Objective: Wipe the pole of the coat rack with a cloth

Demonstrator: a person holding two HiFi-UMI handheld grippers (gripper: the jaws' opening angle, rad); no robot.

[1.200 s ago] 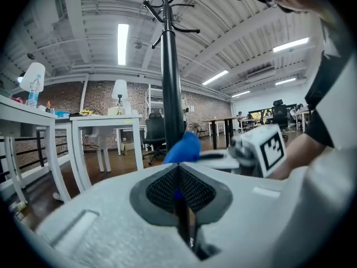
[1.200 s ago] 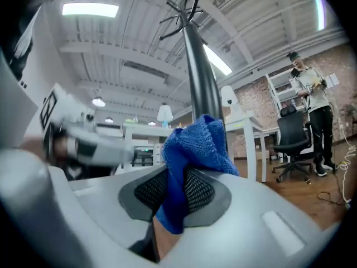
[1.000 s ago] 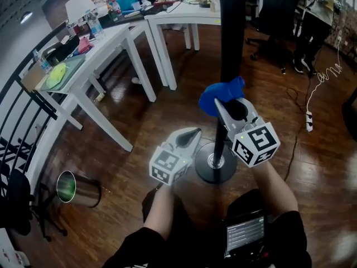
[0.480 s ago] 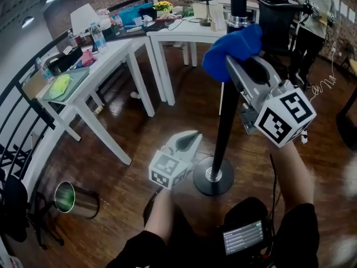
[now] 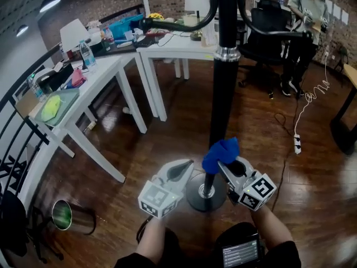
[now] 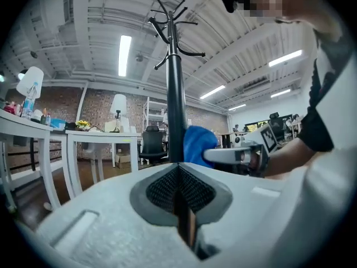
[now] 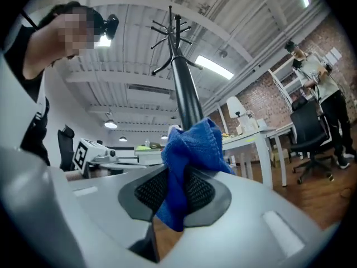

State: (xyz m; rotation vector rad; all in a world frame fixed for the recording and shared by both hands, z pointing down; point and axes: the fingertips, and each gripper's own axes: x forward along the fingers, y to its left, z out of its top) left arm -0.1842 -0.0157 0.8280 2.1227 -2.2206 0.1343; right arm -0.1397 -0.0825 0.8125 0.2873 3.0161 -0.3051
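Observation:
The black coat rack pole (image 5: 223, 88) rises from a round base (image 5: 196, 192) on the wood floor. A bunched blue cloth (image 5: 221, 154) presses against the pole's lower part, pinched in my right gripper (image 5: 222, 164), which is shut on it. In the right gripper view the cloth (image 7: 191, 155) fills the jaws, with the pole (image 7: 186, 94) just behind. My left gripper (image 5: 187, 166) hangs left of the base, shut and holding nothing. The left gripper view looks up the pole (image 6: 176, 110), with the cloth (image 6: 198, 144) beside it.
White desks (image 5: 92, 102) with bottles and clutter stand at the left and back. A metal bin (image 5: 70, 216) lies at lower left beside a black railing (image 5: 17, 144). An office chair (image 5: 268, 27) and a standing person (image 5: 304, 15) are at the back right. A power strip (image 5: 297, 144) lies on the floor.
My right gripper has slid the blue cloth from high on the pole down to just above the base. The left gripper has stayed low beside the base.

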